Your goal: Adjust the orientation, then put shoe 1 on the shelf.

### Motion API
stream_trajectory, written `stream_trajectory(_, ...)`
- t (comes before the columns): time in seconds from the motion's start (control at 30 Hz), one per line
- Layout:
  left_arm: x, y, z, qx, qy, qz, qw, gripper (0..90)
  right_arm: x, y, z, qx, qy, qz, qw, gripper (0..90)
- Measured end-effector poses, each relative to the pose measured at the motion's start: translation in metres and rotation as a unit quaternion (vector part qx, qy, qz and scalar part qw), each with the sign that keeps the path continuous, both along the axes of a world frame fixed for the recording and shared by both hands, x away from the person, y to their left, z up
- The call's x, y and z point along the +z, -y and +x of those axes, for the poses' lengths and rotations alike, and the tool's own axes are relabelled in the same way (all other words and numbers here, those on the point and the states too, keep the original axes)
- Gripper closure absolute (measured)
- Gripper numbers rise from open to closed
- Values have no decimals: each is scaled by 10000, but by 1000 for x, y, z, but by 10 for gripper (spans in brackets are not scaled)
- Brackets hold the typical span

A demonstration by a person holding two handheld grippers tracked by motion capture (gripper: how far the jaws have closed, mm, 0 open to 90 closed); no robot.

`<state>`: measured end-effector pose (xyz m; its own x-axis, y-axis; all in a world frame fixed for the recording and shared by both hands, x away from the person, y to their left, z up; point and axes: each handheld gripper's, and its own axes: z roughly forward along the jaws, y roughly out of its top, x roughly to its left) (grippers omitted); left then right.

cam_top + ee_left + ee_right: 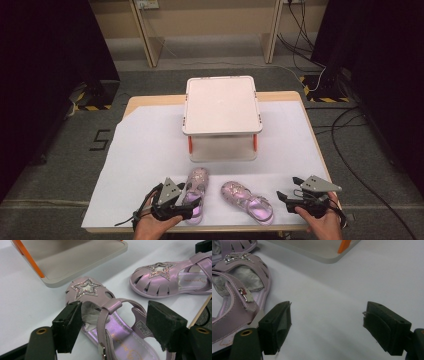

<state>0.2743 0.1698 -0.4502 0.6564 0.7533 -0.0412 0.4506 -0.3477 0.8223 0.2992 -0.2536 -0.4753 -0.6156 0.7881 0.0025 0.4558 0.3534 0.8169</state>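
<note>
Two pink sandals with glitter stars lie on the white paper near the table's front edge. The left sandal [196, 181] [86, 288] points toward the shelf. My left gripper [189, 204] [116, 325] is open, and its jaws straddle this sandal's strap and heel without closing on them. The right sandal [247, 200] [160, 277] [237, 277] lies angled, toe to the left. My right gripper [289, 188] [327, 327] stands open just right of that sandal, with only paper between its fingers.
A white two-level shelf [221, 105] with orange posts [343, 245] stands mid-table behind the sandals; its lower board [75, 265] is close to the left sandal's toe. White paper [145, 150] covers the table. Cables run on the floor at the back right.
</note>
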Motion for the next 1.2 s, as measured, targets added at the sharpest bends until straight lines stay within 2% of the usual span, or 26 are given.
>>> stream_trajectory(0.27, -3, 1, 4, -104, 18, 123, 9999, 390, 0, -1, -1, 16, -7, -23, 10000, 223)
stream_trajectory(0.43, -6, 3, 7, -250, -28, 65, 9997, 431, 0, -2, -1, 17, -21, -23, 10000, 224)
stream_trajectory(0.53, -10, 4, 6, -331, 63, 302, 9990, 509, -1, -2, 0, 24, -28, -22, 10000, 224)
stream_trajectory(0.6, -13, 3, 6, -334, 25, 321, 9989, 533, -1, -2, -1, 37, -49, -19, 10000, 224)
stream_trajectory(0.73, -15, 4, 8, -326, 184, 432, 9984, 646, 0, -3, -1, 59, -31, -34, 10000, 226)
stream_trajectory(0.8, -15, 3, 10, -305, 288, 451, 9981, 745, -1, -4, 0, 108, -4, -46, 9999, 227)
stream_trajectory(0.97, -12, 3, 12, -240, 596, 511, 9966, 807, -2, -3, 0, 106, -21, -54, 9999, 229)
stream_trajectory(1.1, -5, 4, 12, -315, 681, 462, 9961, 837, -1, -4, 0, 94, -19, -44, 9999, 231)
stream_trajectory(1.2, 0, 7, 11, -350, 826, 538, 9945, 840, 0, -5, -1, 99, -19, -54, 9999, 231)
